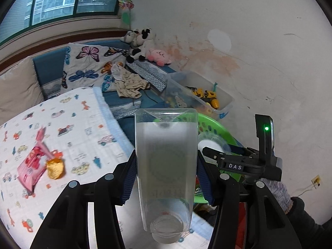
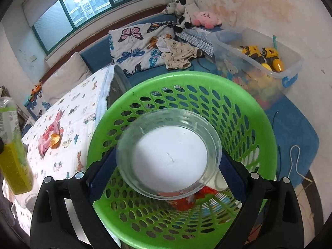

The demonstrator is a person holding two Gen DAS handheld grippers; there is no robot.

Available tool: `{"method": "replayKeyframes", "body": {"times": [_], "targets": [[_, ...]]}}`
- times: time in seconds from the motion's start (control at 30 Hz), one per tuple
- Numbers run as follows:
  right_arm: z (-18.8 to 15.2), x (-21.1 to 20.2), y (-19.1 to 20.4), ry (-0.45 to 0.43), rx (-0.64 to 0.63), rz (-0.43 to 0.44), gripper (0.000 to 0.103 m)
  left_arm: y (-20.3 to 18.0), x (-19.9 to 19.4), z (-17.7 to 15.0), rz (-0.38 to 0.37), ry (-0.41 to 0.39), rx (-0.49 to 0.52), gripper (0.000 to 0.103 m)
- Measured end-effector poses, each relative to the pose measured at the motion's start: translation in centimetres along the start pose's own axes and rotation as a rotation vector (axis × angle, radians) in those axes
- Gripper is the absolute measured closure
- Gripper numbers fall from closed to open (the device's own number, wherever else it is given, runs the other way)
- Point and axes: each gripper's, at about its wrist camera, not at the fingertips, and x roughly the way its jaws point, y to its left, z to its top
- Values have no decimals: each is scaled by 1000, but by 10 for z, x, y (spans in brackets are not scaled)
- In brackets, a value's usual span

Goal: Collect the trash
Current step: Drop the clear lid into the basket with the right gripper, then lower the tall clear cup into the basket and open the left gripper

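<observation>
Trash: clear plastic bottle (image 1: 166, 166) clamped in left gripper (image 1: 166, 178), cap end near | clear round cup (image 2: 168, 155) (white base showing) pinched by right gripper (image 2: 166, 174) over green perforated basket (image 2: 238, 112), red wrapper inside | far right: clear bin (image 2: 259, 62) holding yellow toy trucks | left: pink packet (image 1: 31, 166) on table

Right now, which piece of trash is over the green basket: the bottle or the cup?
The clear cup in the right gripper hangs above the green basket. The bottle, clamped in the left gripper, is beside it.
</observation>
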Motion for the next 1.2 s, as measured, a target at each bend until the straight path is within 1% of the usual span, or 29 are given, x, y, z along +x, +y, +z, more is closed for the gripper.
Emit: {"method": "replayKeyframes", "body": {"times": [0.33, 0.53, 0.63, 0.8, 1.0, 1.2], "targets": [[2, -18, -2, -34, -14, 7, 8, -22, 26, 15, -41, 19, 20, 51], [1, -37, -3, -69, -22, 11, 8, -35, 53, 22, -44, 25, 27, 51], [1, -46, -3, -86, -37, -3, 8, -40, 67, 22, -41, 26, 28, 51], [-1, -60, -1, -115, -59, -16, 8, -43, 86, 24, -53, 21, -11, 51], [-4, -66, -5, -128, -67, -16, 8, -45, 107, 21, -79, 45, -66, 51], [-8, -70, -7, -132, -63, -8, 8, -47, 121, 14, -57, 76, -69, 51]]}}
